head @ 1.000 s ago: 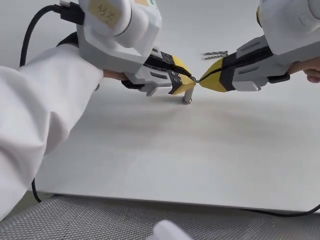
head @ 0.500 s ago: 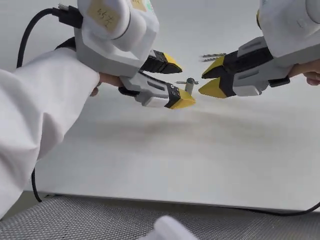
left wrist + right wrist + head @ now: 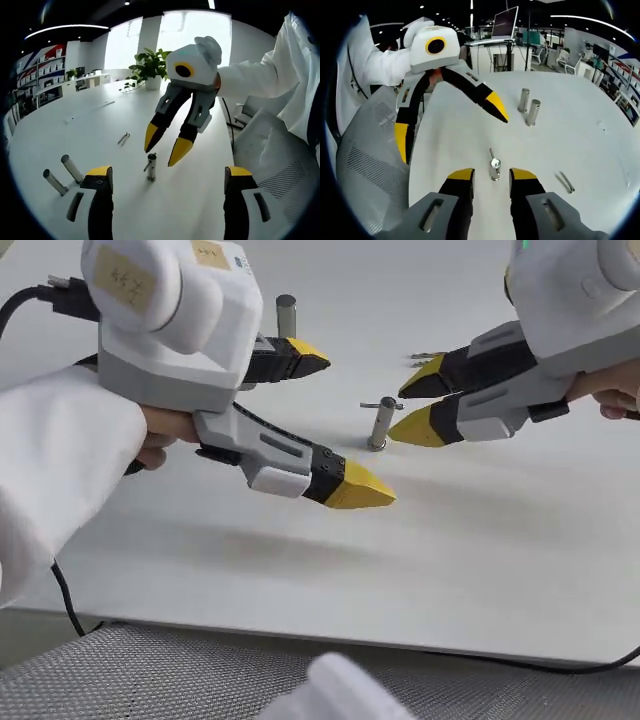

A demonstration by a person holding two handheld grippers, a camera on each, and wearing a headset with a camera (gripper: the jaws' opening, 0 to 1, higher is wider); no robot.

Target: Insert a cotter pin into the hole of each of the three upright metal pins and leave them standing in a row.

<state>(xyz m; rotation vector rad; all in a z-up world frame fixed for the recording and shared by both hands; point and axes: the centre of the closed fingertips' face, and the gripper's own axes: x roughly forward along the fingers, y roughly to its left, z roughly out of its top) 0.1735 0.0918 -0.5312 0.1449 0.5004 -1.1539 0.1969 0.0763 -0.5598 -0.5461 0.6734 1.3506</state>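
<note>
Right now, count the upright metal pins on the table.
3. The cottered pin stands before the right gripper; two bare pins stand together beyond it.

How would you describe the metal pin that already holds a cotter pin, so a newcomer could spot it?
On the white table, look in front of the right gripper. An upright metal pin stands there; unlike the two bare pins farther off, it has a cotter pin through its top.

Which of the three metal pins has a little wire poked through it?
The metal pin right by the right gripper, standing alone. A cotter pin crosses it near the top. The two bare pins stand together farther off.
</note>
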